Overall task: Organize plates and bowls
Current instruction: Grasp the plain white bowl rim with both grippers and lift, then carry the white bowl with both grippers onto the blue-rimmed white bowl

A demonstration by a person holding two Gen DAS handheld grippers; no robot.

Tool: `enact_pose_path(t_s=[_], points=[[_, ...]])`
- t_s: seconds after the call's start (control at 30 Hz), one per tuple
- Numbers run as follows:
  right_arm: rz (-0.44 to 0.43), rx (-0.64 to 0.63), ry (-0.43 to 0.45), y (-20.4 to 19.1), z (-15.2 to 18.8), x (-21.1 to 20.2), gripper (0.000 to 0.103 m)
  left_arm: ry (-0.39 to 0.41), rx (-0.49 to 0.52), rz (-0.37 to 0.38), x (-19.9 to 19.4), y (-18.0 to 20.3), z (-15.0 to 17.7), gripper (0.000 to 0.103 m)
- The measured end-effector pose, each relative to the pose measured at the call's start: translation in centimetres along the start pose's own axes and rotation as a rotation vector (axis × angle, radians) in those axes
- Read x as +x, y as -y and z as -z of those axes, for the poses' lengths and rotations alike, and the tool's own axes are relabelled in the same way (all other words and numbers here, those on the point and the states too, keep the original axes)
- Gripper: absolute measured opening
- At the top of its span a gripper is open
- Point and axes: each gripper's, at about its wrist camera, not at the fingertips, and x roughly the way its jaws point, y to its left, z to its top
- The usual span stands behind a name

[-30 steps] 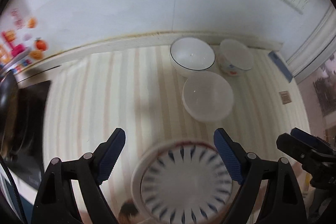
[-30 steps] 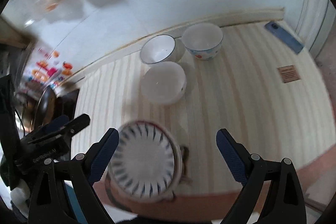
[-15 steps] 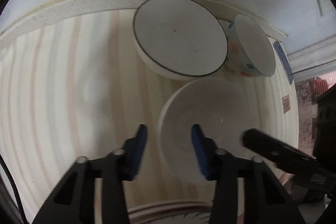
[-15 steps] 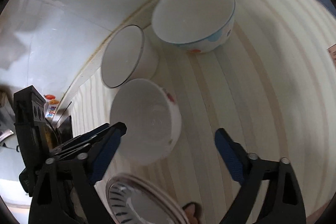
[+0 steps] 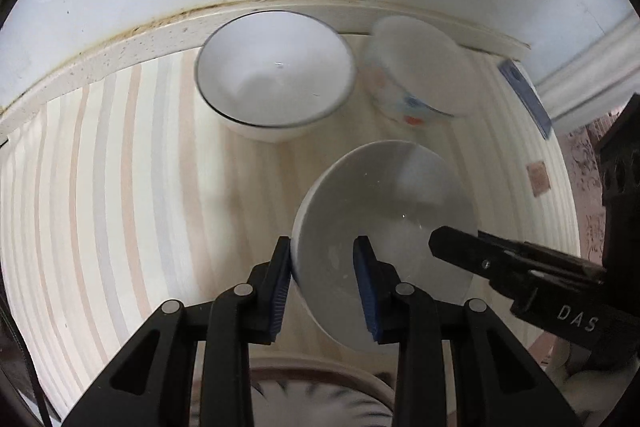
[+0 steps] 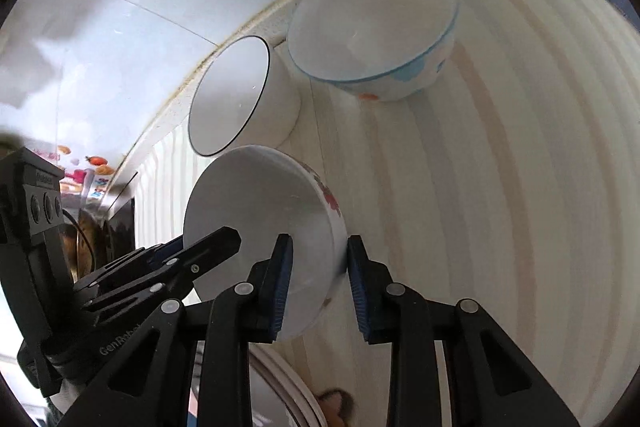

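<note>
The white bowl [image 5: 384, 227] with red flowers on its outside sits low and centre in both wrist views, on the striped tabletop [image 5: 120, 187], and both grippers have it by the rim. The left gripper [image 5: 324, 267] straddles the rim's left edge in its own view, one blue pad against the outer wall, the other inside, clamped on the rim. The right gripper [image 6: 318, 267] straddles the opposite edge, its jaws closing with the wall between them and the pads on it. Behind, toward the top of the frame, stand a black-rimmed bowl [image 5: 276, 75] and a blue-rimmed bowl [image 5: 420, 67] close together by the wall. A patterned plate [image 5: 320, 399] peeks in along the bottom edge.
</note>
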Motion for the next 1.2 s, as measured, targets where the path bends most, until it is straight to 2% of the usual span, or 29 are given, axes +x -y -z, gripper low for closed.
enact_pose_path(t_s=[0.13, 0.33, 0.7, 0.87, 1.03, 1.07, 1.2], points=[[0.011, -0.036, 0.001, 0.8, 1.7, -2.9, 0.03, -0.004, -0.001, 0.023, -0.7, 2.2, 1.8, 0.028], [0.011, -0.039, -0.017, 4.4, 5.7, -7.0, 0.03, -0.029, 0.011, 0.04, -0.5, 5.9, 5.1, 0.028], [0.029, 0.032, -0.076, 10.5, 10.8, -8.6, 0.03, -0.136, 0.114, 0.009, 3.3, 12.1, 8.9, 0.028], [0.021, 0.078, -0.095, 12.3, 11.9, -7.9, 0.03, -0.163, 0.169, -0.035, 4.4, 13.7, 9.4, 0.028], [-0.017, 0.111, -0.101, 13.1, 11.7, -8.2, 0.03, -0.182, 0.168, -0.039, 4.5, 13.8, 9.0, 0.028], [-0.019, 0.117, -0.11, 13.2, 11.6, -8.4, 0.031, -0.172, 0.168, -0.043, 4.7, 14.5, 8.5, 0.028], [-0.034, 0.136, -0.133, 13.9, 10.6, -10.5, 0.031, -0.081, 0.151, -0.037, 0.2, 13.9, 6.7, 0.029]])
